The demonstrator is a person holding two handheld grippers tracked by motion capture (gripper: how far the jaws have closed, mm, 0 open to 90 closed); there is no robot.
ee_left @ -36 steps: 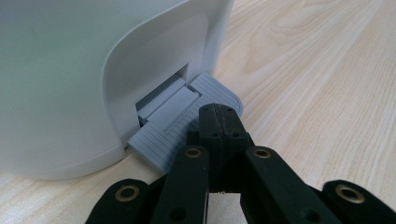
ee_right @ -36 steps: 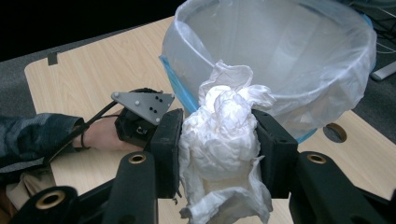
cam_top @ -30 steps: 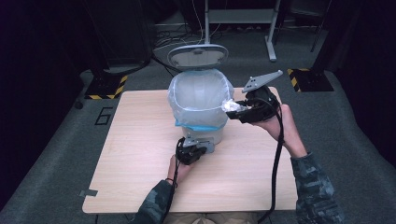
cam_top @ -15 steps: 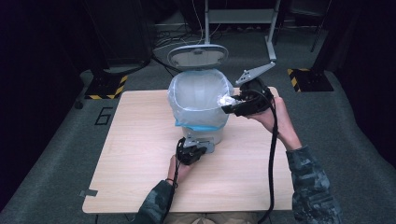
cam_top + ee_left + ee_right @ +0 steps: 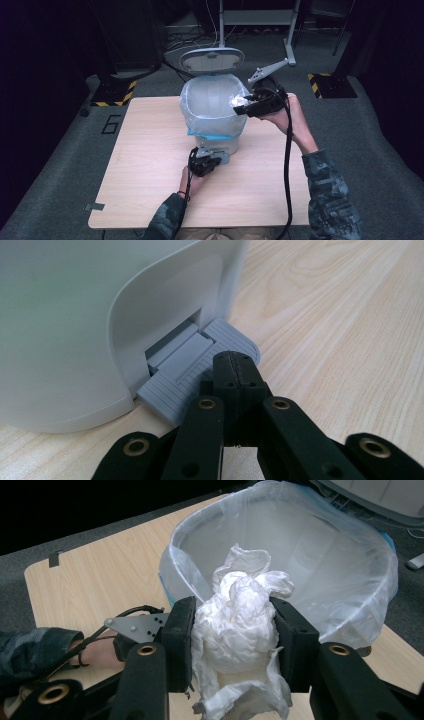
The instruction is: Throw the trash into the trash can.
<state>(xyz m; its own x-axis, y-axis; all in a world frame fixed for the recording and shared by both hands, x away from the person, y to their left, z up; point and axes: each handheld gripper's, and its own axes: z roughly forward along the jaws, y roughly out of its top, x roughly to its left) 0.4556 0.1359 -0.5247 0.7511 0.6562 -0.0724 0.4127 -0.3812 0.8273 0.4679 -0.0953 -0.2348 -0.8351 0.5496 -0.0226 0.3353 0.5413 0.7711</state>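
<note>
Pressing down on the ribbed grey plastic foot pedal (image 5: pixel 200 370) at the base of the white pedal bin (image 5: pixel 212 112), the left gripper (image 5: pixel 234 365) has its two black jaws clenched flat together with nothing between them, their tips resting on the pedal's top. In the high view this gripper (image 5: pixel 205 162) sits at the bin's near side, low against the pale wooden table (image 5: pixel 145 165), and the bin's grey oval lid (image 5: pixel 211 59) stands tipped up at the bin's far side. The bin is lined with a clear plastic bag (image 5: pixel 320 555) whose blue edge folds over the rim. The right gripper (image 5: pixel 232 635) is grasping a crumpled wad of white tissue paper (image 5: pixel 240 630), both pads pressed into its sides. Seen from above, that gripper (image 5: pixel 245 104) holds the wad (image 5: pixel 240 100) at the bin's right rim, just over the edge of the open mouth.
</note>
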